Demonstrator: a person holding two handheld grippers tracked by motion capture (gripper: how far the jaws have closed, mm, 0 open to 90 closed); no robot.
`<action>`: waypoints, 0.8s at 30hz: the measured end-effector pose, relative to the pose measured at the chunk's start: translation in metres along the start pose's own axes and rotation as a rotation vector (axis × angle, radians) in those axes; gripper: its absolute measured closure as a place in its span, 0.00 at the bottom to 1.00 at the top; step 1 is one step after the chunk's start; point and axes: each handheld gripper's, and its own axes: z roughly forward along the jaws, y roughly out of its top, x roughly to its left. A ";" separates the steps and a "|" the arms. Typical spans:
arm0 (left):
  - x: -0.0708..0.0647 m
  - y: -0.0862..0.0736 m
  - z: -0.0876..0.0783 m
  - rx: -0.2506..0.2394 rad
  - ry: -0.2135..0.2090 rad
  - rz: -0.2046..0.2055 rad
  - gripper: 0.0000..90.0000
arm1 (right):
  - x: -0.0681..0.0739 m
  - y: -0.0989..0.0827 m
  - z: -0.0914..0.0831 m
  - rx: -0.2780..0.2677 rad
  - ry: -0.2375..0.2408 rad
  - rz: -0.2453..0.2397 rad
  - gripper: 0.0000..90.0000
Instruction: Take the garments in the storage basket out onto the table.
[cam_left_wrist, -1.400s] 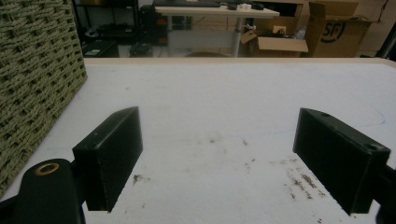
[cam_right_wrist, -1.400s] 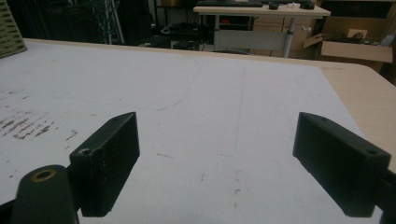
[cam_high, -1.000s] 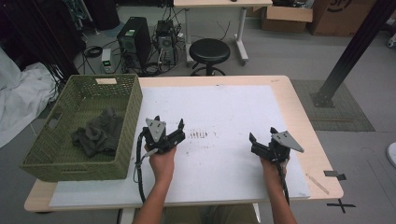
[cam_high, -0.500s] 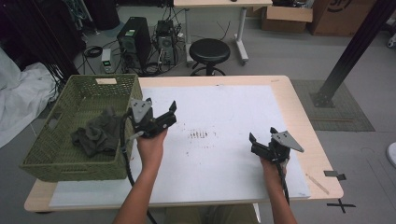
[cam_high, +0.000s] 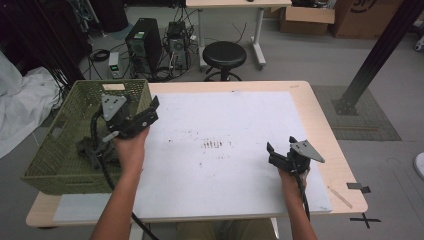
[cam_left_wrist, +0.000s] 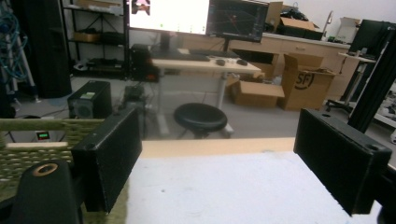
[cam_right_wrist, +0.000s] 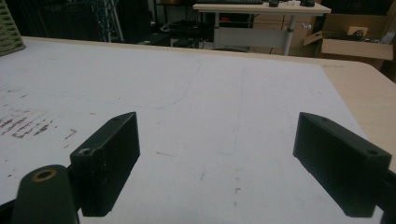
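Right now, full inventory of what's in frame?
basket: 1, green wicker, table's left edge
cloth: 1, dark grey, in the basket
mat: 1, white, stained, covering the table
table: 1, light wood, centre
stool: 1, black, behind the table
PC towers: 2, black, floor behind the basket
boxes: 2, cardboard, floor at far right
left claw: 1, black, open, at the basket's right rim
right claw: 1, black, open, over the mat's right part

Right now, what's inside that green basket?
The basket holds a crumpled dark grey cloth. The person's left hand and left tool cover part of it, so anything beneath stays hidden.
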 end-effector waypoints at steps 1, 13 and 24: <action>0.005 0.001 -0.002 -0.003 0.007 0.001 0.17 | 0.000 0.000 0.000 -0.001 0.000 0.000 0.16; 0.086 -0.004 -0.013 0.062 0.120 -0.006 0.17 | 0.000 0.000 0.000 -0.002 -0.001 0.006 0.16; 0.122 -0.024 0.000 0.269 0.178 -0.036 0.18 | -0.001 0.000 0.000 -0.001 0.002 0.004 0.16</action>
